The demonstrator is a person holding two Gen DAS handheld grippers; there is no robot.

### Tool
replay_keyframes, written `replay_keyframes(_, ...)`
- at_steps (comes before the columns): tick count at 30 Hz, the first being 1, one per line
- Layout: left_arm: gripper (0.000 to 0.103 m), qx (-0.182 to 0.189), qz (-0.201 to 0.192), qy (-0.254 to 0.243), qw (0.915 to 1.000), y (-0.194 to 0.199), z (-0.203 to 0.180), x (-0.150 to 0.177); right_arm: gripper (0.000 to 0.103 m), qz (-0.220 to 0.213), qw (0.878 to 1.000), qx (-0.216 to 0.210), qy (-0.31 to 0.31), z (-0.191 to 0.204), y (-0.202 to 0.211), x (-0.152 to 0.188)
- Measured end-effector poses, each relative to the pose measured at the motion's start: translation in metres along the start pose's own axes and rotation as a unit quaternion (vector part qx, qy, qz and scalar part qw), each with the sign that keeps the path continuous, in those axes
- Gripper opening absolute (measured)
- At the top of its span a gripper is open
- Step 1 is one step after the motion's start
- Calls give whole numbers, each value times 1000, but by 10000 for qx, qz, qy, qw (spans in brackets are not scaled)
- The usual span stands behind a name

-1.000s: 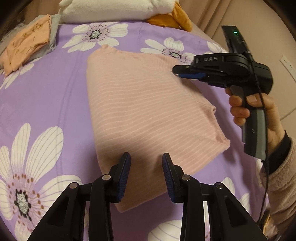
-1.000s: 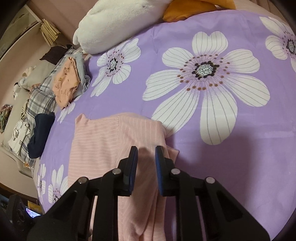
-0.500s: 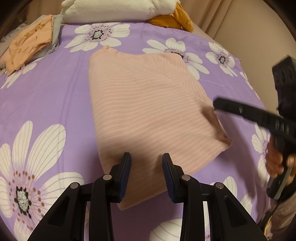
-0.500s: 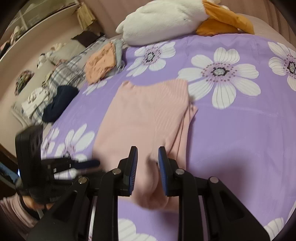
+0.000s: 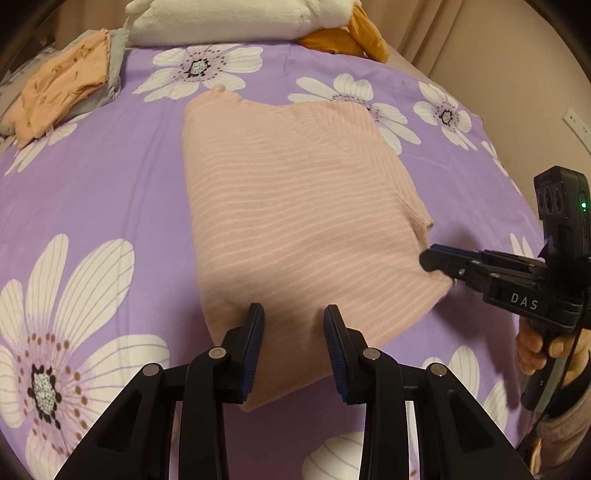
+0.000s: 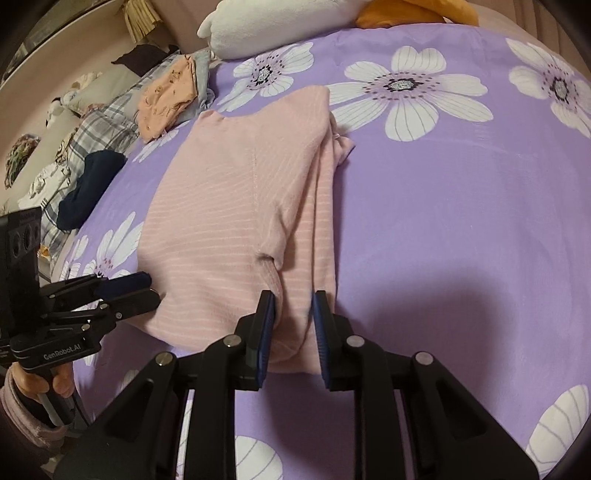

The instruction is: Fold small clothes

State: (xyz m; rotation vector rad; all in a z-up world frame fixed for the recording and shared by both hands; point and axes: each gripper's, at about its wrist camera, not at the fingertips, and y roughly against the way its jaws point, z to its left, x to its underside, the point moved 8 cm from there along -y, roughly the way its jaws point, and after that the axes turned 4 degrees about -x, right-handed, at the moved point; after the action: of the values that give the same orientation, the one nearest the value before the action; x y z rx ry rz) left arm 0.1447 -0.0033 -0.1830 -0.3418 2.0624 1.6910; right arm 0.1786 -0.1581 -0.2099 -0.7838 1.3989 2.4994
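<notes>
A bed fills both views, spread with a purple cover (image 5: 110,177) printed with large white daisies. At its far edge lies a white plush pillow (image 5: 221,22) beside an orange cushion (image 5: 347,40). A beige wall (image 5: 517,74) with a white socket (image 5: 576,125) stands upper right; beige curtains (image 5: 417,26) hang beside it.

A purple bedspread (image 5: 110,192) printed with white daisies covers the bed. At its far edge lie a white plush pillow (image 5: 229,18) and an orange cushion (image 5: 347,40). A wall socket (image 5: 576,125) sits at right
</notes>
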Motion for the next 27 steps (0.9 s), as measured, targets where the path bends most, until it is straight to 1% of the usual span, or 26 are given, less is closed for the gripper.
replay_keyframes(4, 35, 23, -50, 14, 10000, 4, 1, 2, 21, 18, 10000, 15, 4, 2, 2, 1)
replay_keyframes(7, 35, 43, -171, 40, 9998, 10, 3, -3, 23, 3, 10000, -16, -5, 4, 6, 0)
replay_keyframes(9, 35, -54, -316, 24, 9995, 15, 6, -12, 24, -41, 10000, -32, 3, 5, 11, 0)
replay_keyframes(13, 35, -127, -510, 109, 9986, 18, 14, -33, 24, -282, 9993, -182, 140, 15, 26, -7)
replay_keyframes(16, 35, -157, -578, 217, 9980, 13, 18, -47, 24, -374, 9985, -287, 269, 25, 27, -13)
replay_keyframes(18, 34, -212, -576, 281, 9977, 6, 21, -55, 24, -365, 9981, -338, 351, 32, 22, -16)
replay_keyframes(21, 35, -267, -545, 289, 9977, -1, 22, -60, 24, -229, 9983, -334, 419, 36, 7, -14)
replay_keyframes(24, 35, -322, -460, 283, 9980, -9, 24, -59, 24, -92, 9988, -255, 406, 33, -5, -9)
replay_keyframes(27, 35, -350, -367, 245, 9984, -15, 26, -57, 24, -20, 9991, -228, 345, 27, -8, -4)
